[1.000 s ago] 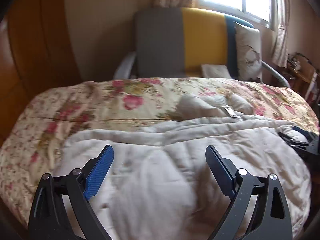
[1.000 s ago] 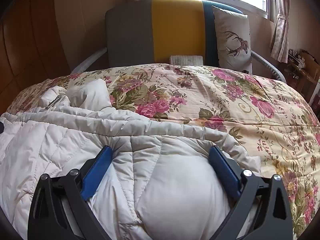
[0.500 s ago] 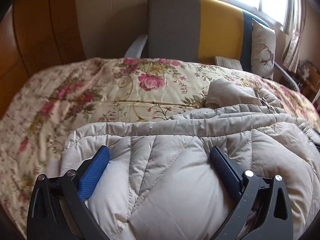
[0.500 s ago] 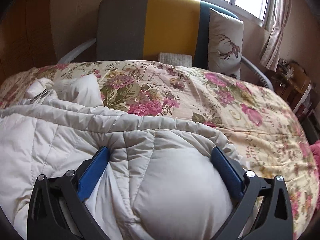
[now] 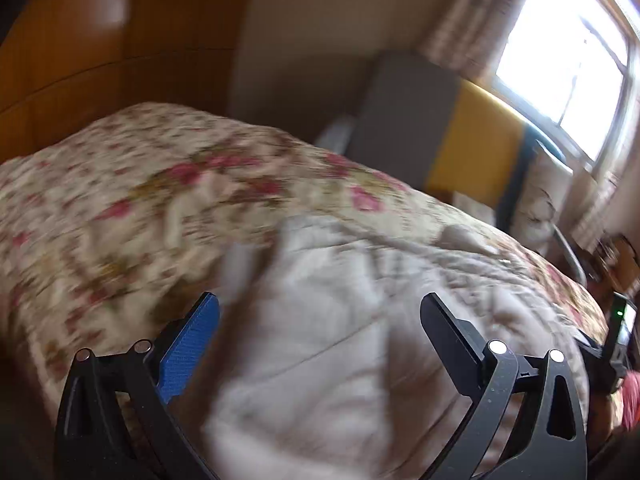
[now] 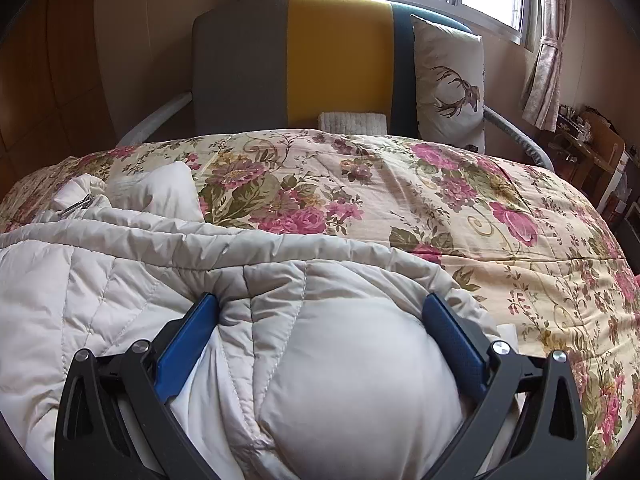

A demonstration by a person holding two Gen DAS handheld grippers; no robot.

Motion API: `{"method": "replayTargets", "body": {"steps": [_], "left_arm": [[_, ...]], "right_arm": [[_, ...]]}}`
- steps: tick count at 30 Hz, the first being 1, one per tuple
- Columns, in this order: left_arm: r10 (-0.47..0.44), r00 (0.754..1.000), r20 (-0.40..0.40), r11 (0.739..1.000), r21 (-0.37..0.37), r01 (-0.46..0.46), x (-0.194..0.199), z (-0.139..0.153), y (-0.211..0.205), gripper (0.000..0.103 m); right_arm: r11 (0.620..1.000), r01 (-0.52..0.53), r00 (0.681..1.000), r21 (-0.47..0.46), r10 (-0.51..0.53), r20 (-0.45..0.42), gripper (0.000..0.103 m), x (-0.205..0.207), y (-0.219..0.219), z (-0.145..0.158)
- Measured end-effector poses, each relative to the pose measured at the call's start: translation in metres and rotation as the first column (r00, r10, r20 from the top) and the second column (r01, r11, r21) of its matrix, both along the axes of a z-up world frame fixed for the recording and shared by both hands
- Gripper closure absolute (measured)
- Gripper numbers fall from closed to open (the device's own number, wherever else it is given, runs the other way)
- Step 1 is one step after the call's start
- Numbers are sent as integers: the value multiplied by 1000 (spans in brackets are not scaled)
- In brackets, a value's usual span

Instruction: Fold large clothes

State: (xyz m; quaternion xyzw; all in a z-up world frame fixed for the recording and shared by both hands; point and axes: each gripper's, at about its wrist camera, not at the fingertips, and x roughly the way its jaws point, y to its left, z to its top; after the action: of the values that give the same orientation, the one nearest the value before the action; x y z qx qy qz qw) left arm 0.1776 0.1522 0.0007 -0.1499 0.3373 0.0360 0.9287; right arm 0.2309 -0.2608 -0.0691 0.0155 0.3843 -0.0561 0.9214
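- Two tools are seen spread wide: the right tool [image 6: 320, 312] straddles a puffed fold of the quilted coat [image 6: 120, 264] lying on the bed [image 6: 500, 208], unclamped; the left tool [image 5: 320, 312] holds nothing.
- Slippery padding could be lost if too little is pinched.
- The right view alone is sharp; the left is blurred.

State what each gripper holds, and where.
Left gripper: open, holding nothing. Right gripper: wide open astride a puffy bulge of the quilted jacket, not clamped.
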Motion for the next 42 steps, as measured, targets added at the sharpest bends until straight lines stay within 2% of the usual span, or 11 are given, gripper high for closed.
{"method": "replayTargets", "body": {"steps": [3, 9, 13, 18, 21, 24, 27, 31, 38, 41, 42], "left_arm": [[68, 997, -41, 997, -41, -70, -24, -16, 28, 3], [-38, 994, -98, 936, -353, 1, -47, -57, 56, 3], [-110, 990, -86, 928, -366, 71, -42, -57, 51, 3], [-190, 980, -56, 879, -454, 144, -35, -61, 46, 10], [-205, 977, -52, 837, -527, 148, -26, -66, 45, 20], [-200, 978, -50, 749, -651, 120, -24, -75, 49, 24], [-182, 981, -65, 752, -651, 97, -24, -73, 48, 29], [-163, 984, -78, 762, -643, 75, -22, -69, 53, 55], [-158, 987, 1, 767, -630, 124, -38, -61, 62, 73], [-164, 986, 21, 745, -653, 137, -40, -65, 65, 71], [-161, 987, 22, 745, -653, 136, -41, -66, 65, 69]], "right_arm": [[1000, 3, 1000, 1, -3, 11, 2, -3, 0, 1], [1000, 3, 1000, 1, -3, 20, 2, -5, 0, 2], [1000, 4, 1000, 4, -4, 24, 2, -6, -1, 3], [1000, 3, 1000, 4, -3, 24, 2, -6, -1, 3], [1000, 5, 1000, 5, -5, 23, 2, -7, -1, 3], [1000, 8, 1000, 6, -8, 21, 2, -7, -1, 3], [1000, 13, 1000, -16, -13, 8, 2, -7, 1, 4], [992, 16, 1000, -125, -18, -17, 2, -22, 16, 24], [979, -108, 950, -171, 153, 272, 2, -116, 71, 71], [931, -121, 977, -345, 174, 126, 2, -97, 98, 29], [935, -150, 978, -321, 188, 89, 2, -90, 99, 12]]}}
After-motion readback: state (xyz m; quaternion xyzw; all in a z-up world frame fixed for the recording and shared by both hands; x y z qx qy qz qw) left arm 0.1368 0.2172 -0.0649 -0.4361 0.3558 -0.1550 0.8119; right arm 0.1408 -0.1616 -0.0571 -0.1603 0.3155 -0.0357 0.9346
